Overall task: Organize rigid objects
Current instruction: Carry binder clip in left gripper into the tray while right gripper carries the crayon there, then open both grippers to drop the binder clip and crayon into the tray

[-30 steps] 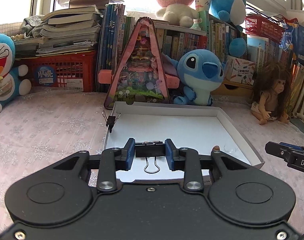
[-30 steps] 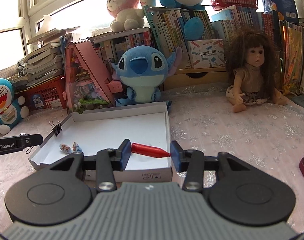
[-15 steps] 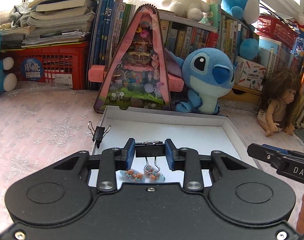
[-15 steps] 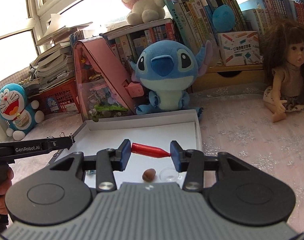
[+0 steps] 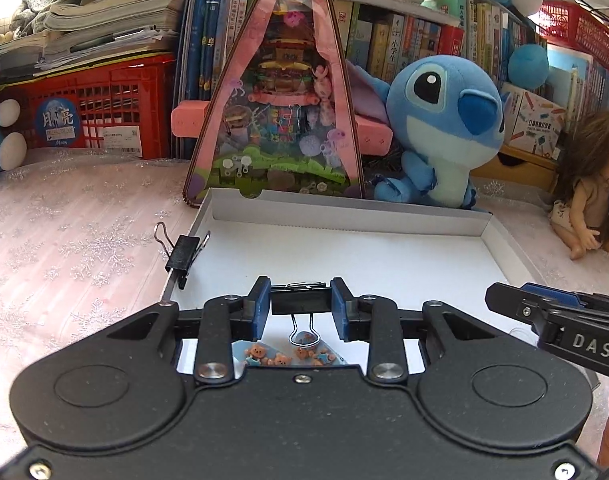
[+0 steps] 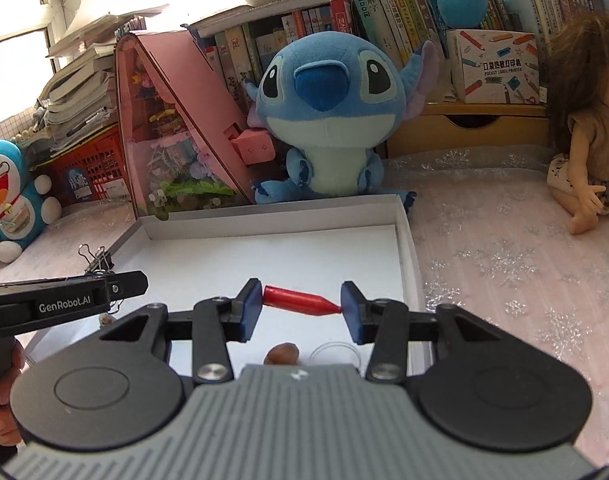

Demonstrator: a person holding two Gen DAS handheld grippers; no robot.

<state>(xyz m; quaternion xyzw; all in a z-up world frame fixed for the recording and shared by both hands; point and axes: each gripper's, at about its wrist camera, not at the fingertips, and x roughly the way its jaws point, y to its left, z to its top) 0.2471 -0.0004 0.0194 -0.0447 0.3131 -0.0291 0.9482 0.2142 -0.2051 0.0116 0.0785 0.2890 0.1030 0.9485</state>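
Note:
My left gripper (image 5: 300, 303) is shut on a black binder clip (image 5: 300, 301) and holds it over the near part of the white shallow box (image 5: 344, 216). A second black binder clip (image 5: 181, 254) is clamped on the box's left rim. Small bear-print pieces (image 5: 288, 354) lie in the box under my left fingers. My right gripper (image 6: 301, 305) is shut on a red cone-tipped cap (image 6: 298, 301), held endwise over the same box (image 6: 272, 222). A brown pebble-like piece (image 6: 282, 353) and a clear round lid (image 6: 334, 356) lie in the box below it.
A pink triangular toy house (image 5: 276, 92), a blue Stitch plush (image 5: 440, 128) and a doll (image 5: 592, 184) stand behind the box. A red crate (image 5: 100, 108), stacked books and a Doraemon plush (image 6: 12, 196) are at the left. The right gripper's finger (image 5: 560, 320) reaches in from the right.
Both grippers have moved forward over the box while keeping their grips. The bear-print pieces, brown piece and clear lid have come into view beneath them.

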